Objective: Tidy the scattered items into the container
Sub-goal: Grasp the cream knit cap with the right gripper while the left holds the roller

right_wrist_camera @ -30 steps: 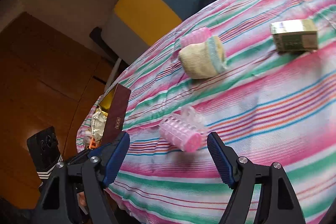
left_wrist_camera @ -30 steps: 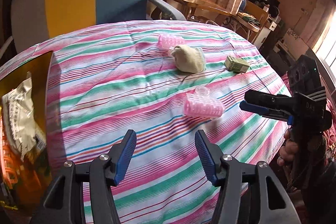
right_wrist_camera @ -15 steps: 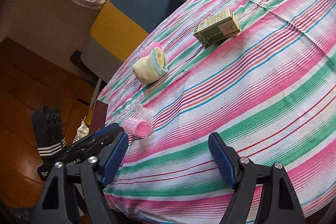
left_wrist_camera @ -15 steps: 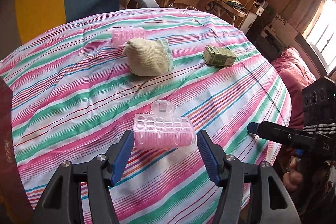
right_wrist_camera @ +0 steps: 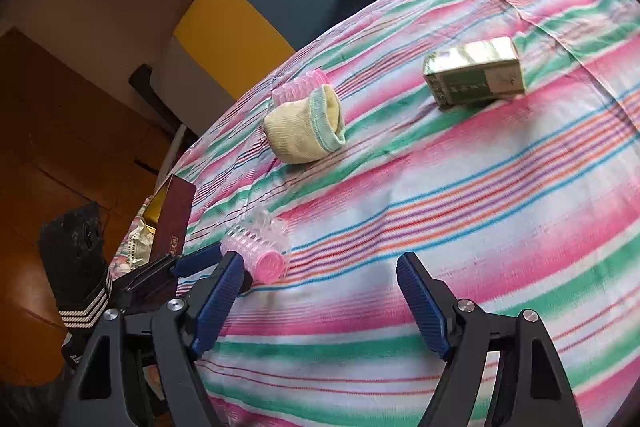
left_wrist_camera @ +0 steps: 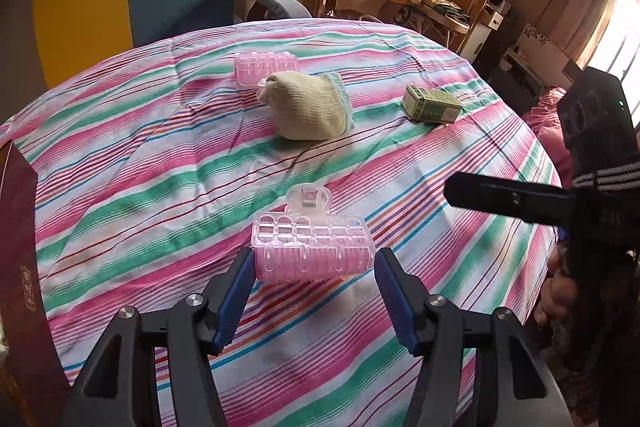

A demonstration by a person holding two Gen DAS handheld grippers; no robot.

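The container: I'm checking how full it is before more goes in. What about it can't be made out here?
- Left wrist view: container cut off by the left edge; only its maroon wall shows.
- Right wrist view: its inside is mostly hidden behind the wall and left gripper.
- The wall's gold emblem is too small to read.

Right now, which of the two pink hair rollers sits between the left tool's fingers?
The near roller, alone between the open left tool. The other roller lies far off behind the sock.
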